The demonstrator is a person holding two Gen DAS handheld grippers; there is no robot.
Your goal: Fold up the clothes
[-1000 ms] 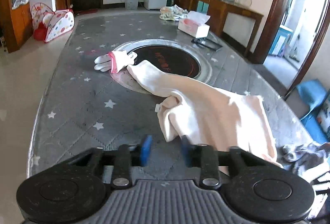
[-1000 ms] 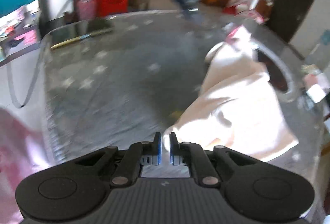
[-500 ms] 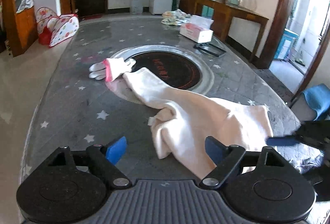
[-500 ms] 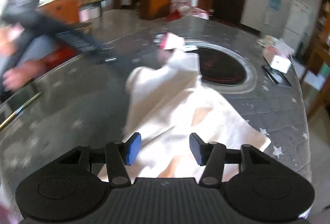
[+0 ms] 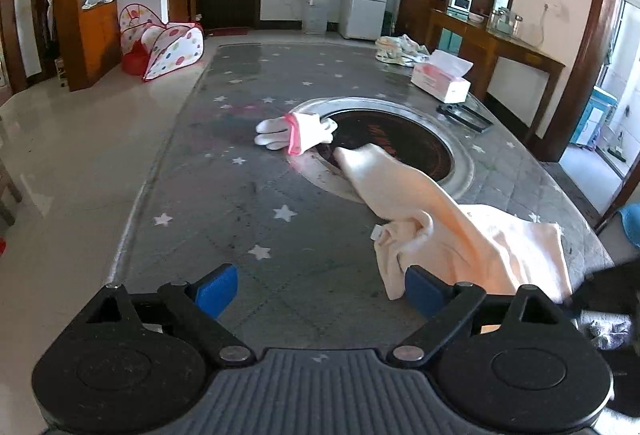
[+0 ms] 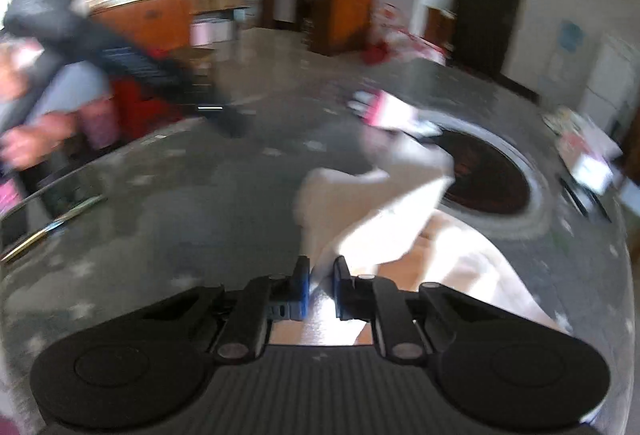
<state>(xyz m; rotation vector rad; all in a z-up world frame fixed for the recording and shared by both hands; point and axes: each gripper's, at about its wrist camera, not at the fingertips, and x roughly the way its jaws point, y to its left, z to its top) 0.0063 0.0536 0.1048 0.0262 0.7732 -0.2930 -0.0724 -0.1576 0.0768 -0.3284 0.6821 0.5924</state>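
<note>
A cream garment (image 5: 460,235) lies crumpled on the grey star-patterned table (image 5: 224,195), one long part reaching onto the round dark inset (image 5: 400,143). My left gripper (image 5: 320,283) hangs over the table's near edge, jaws wide and still opening, with nothing between them. The garment's near edge lies just beyond its right finger (image 5: 420,285). In the blurred right wrist view, my right gripper (image 6: 320,275) is closing, and its pads pinch a fold of the cream garment (image 6: 380,219). A white glove with a pink cuff (image 5: 296,131) lies beyond.
A tissue box (image 5: 440,79), a flat black tray (image 5: 464,115) and a bundle of cloth (image 5: 396,49) sit at the table's far right. Grey fabric (image 5: 608,329) lies at the near right corner. A person's hand (image 6: 24,143) holds the other gripper at the left.
My left jaws spread from half apart to wide. My right jaws were shut, opened over the garment, and have closed on a fold of it. The right view swung across the table.
</note>
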